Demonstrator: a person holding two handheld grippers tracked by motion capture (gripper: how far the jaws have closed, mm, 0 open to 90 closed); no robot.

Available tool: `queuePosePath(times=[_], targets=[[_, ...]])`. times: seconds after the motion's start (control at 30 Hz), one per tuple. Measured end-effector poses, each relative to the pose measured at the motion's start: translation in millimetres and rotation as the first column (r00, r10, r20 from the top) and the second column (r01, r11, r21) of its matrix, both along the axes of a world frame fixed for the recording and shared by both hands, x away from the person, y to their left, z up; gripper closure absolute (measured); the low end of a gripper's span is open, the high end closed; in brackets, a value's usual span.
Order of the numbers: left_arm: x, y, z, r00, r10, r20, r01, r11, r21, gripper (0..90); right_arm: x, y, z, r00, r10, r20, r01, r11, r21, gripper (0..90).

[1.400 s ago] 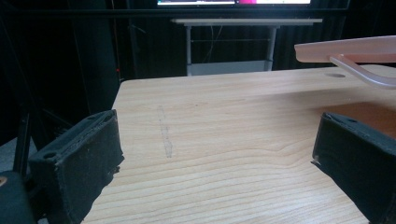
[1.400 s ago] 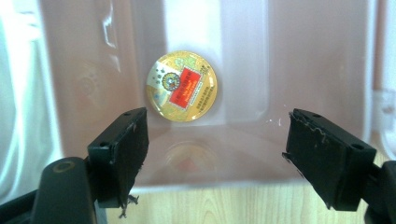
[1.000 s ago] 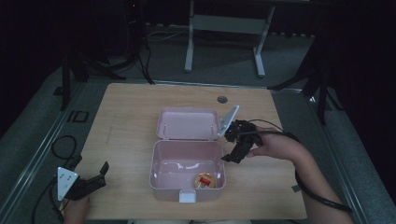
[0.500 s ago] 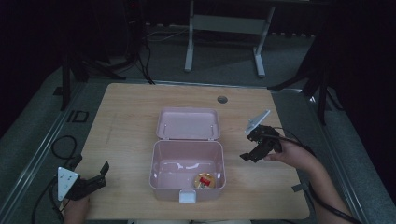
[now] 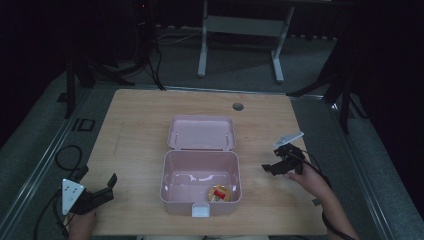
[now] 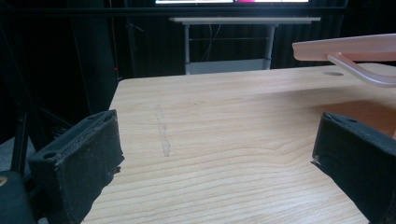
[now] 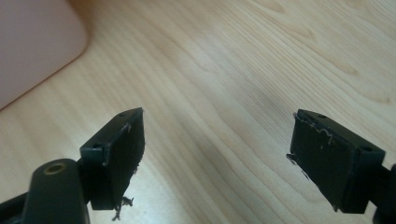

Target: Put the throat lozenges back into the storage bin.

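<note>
We see a pink plastic box (image 5: 200,182) near the middle of a wooden table (image 5: 140,125), toward the near edge. Its lid (image 5: 201,132) lies thrown open on the far side, hinged to the box. A pale latch (image 5: 200,210) sits on the near wall. Inside, at the near right corner, rests a small red and yellow item (image 5: 218,193), too small to identify.

We hold 2 grippers. The right gripper (image 5: 272,167) hovers just right of the box, apart from it, jaws spread wide with nothing between them; in the right gripper view we see bare wood between the pads and a pink corner (image 7: 32,42) of the box at the upper left. The left gripper (image 5: 111,182) rests at the near left of the table, well apart from the box, jaws likewise wide and empty.

We judge the box to be light, stiff, thin-walled plastic with a smooth, somewhat slippery surface. It would likely slide if pushed. A good hold seems to be the lid's free far edge for closing, or a side wall's rim for steadying.

The table is pale wood grain, flat and uncluttered, with a round cable hole (image 5: 238,106) at the far side. The room beyond is dark, with a desk frame (image 5: 240,30) and cables on grey flooring.
</note>
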State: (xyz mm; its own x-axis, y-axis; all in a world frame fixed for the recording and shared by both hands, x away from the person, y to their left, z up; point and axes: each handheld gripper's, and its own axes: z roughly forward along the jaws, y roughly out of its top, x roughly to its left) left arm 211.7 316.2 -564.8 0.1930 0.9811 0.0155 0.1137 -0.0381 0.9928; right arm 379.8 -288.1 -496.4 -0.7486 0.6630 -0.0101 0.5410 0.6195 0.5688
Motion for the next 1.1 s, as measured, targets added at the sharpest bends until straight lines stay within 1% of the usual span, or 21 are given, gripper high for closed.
queuePosePath(times=[0.07,0.1,0.13,0.17,0.27,0.3,0.33,0.4,0.43,0.47,0.5,0.57,0.7,0.77,0.8,0.83,0.9,0.97,1.0,1.03,1.1], targets=[[-0.1,0.3,0.0,1.0,0.0,0.001,0.0,1.0,-0.002,1.8,-0.3,-3.4,-3.3,0.9997,-0.02,0.014,0.02,1.0,0.004,17.5],[-0.1,0.3,0.0,1.0,0.0,0.001,0.0,1.0,-0.002,1.8,-0.5,-6.8,-6.0,0.9986,-0.042,0.033,0.041,0.999,0.003,17.5],[-0.1,0.4,-0.1,1.0,0.001,0.004,-0.001,1.0,-0.003,1.8,-2.4,-15.4,-10.6,0.9935,-0.092,0.066,0.091,0.996,0.016,17.5],[-0.1,0.3,-0.1,1.0,0.0,0.004,0.0,1.0,-0.002,1.8,-3.3,-19.3,-12.3,0.99,-0.118,0.078,0.116,0.993,0.026,17.5],[-0.2,0.4,-0.1,1.0,0.001,0.006,-0.001,1.0,-0.002,1.8,-5.5,-31.6,-18.5,0.9767,-0.194,0.093,0.188,0.98,0.07,17.4],[-0.2,0.4,-0.1,1.0,0.001,0.006,-0.001,1.0,-0.002,1.8,-5.5,-31.6,-18.5,0.9767,-0.194,0.093,0.188,0.98,0.07,17.4],[-0.3,0.5,-0.1,1.0,0.001,0.005,-0.001,1.0,-0.004,1.8,-6.9,-39.2,-23.3,0.9625,-0.251,0.103,0.243,0.966,0.084,13.7],[-0.2,0.5,-0.1,1.0,0.001,0.006,-0.001,1.0,-0.003,1.8,-9.4,-47.5,-26.9,0.9373,-0.32,0.137,0.309,0.946,0.099,13.6],[-0.1,0.4,-0.1,1.0,0.001,0.004,-0.001,1.0,0.0,1.8,-10.3,-52.4,-28.1,0.9262,-0.35,0.14,0.335,0.935,0.119,13.5],[-0.1,0.4,-0.1,1.0,0.001,0.004,-0.001,1.0,0.0,1.8,-10.3,-52.4,-28.1,0.9262,-0.35,0.14,0.335,0.935,0.119,13.5],[-0.1,0.4,-0.1,1.0,0.001,0.004,-0.001,1.0,0.0,1.8,-13.4,-60.7,-30.2,0.9004,-0.407,0.154,0.386,0.91,0.151,13.4],[-0.1,0.4,-0.2,1.0,0.002,0.005,-0.002,1.0,-0.001,1.8,-16.5,-66.6,-32.9,0.8828,-0.446,0.147,0.422,0.891,0.169,13.0],[0.0,0.4,-0.2,1.0,0.002,0.003,-0.002,1.0,-0.001,1.8,-24.4,-72.8,-38.9,0.8487,-0.502,0.168,0.473,0.862,0.185,12.3],[-0.1,0.4,-0.2,1.0,0.002,0.004,-0.002,1.0,-0.001,1.8,-27.3,-74.3,-41.7,0.8388,-0.52,0.16,0.49,0.85,0.196,11.7],[0.0,0.4,-0.2,1.0,0.002,0.003,-0.002,1.0,-0.001,1.8,-29.8,-74.5,-43.6,0.8262,-0.538,0.169,0.505,0.839,0.202,11.7],[0.0,0.4,-0.2,1.0,0.001,0.004,-0.001,1.0,-0.002,1.7,-31.4,-74.6,-45.2,0.8195,-0.545,0.176,0.511,0.835,0.205,11.6],[-0.1,0.6,-0.2,1.0,0.002,0.004,-0.002,1.0,-0.003,1.8,-34.6,-74.2,-48.5,0.7949,-0.574,0.196,0.538,0.817,0.21,11.6],[-0.2,0.5,-0.1,1.0,0.002,0.005,-0.002,1.0,-0.004,1.8,-36.3,-74.7,-51.4,0.7736,-0.598,0.208,0.56,0.8,0.216,11.6],[-0.2,0.4,-0.1,1.0,0.001,0.006,-0.001,1.0,-0.004,1.8,-37.3,-75.0,-52.3,0.7582,-0.615,0.216,0.575,0.787,0.225,11.7],[-0.2,0.4,-0.2,1.0,0.001,0.005,-0.001,1.0,-0.002,1.8,-37.9,-75.6,-52.7,0.7505,-0.623,0.22,0.581,0.781,0.229,11.6],[-0.2,0.4,-0.1,1.0,0.0,0.006,0.0,1.0,-0.002,1.8,-40.5,-76.0,-52.4,0.7229,-0.645,0.248,0.597,0.764,0.244,11.7]])
